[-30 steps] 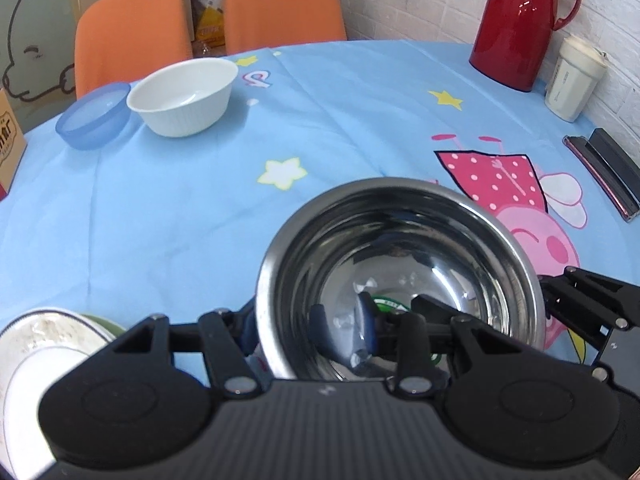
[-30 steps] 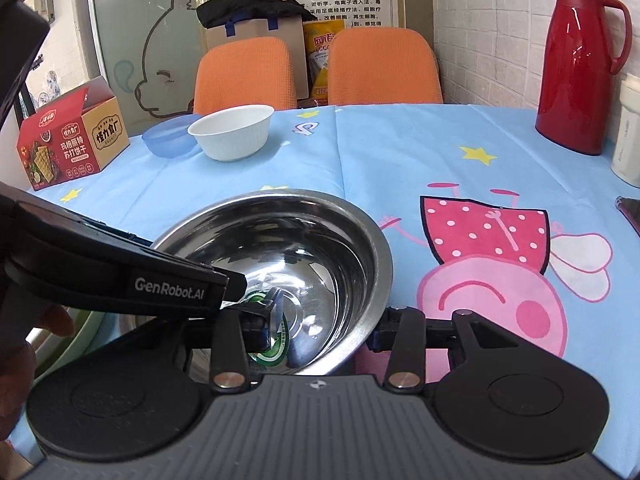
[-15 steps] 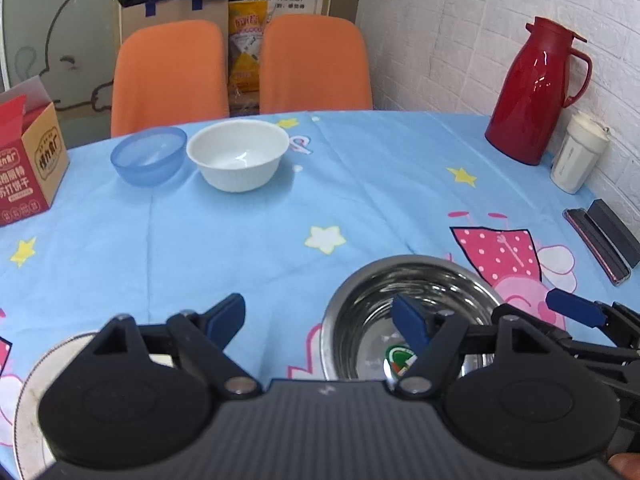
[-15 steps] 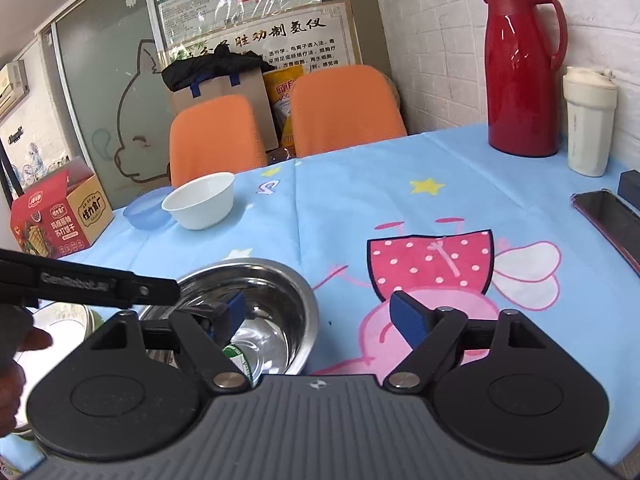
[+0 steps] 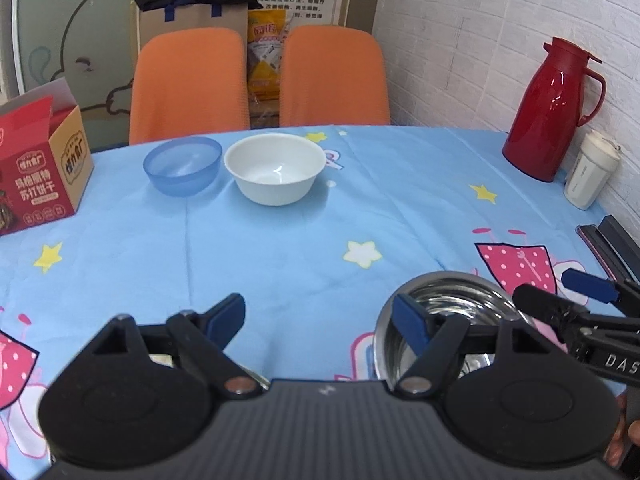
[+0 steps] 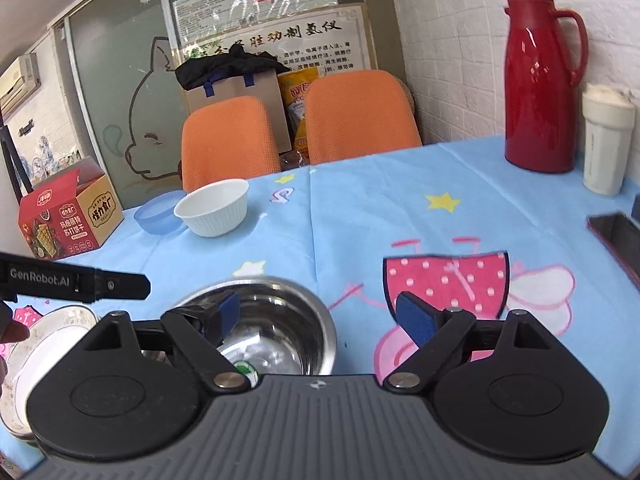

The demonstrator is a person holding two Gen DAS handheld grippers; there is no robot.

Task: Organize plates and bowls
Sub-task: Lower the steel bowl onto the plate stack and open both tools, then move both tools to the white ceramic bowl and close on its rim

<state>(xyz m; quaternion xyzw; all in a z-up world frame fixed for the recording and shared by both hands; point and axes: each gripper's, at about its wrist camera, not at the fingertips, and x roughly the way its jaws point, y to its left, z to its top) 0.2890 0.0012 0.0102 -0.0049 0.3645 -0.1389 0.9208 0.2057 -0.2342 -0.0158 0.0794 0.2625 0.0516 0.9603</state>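
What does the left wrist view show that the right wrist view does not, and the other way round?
Only the left wrist view shows the right gripper, open near the steel bowl. Only the right wrist view shows the white plate and an air conditioner on the wall. Both show the steel bowl, white bowl, blue bowl, red thermos and biscuit box.
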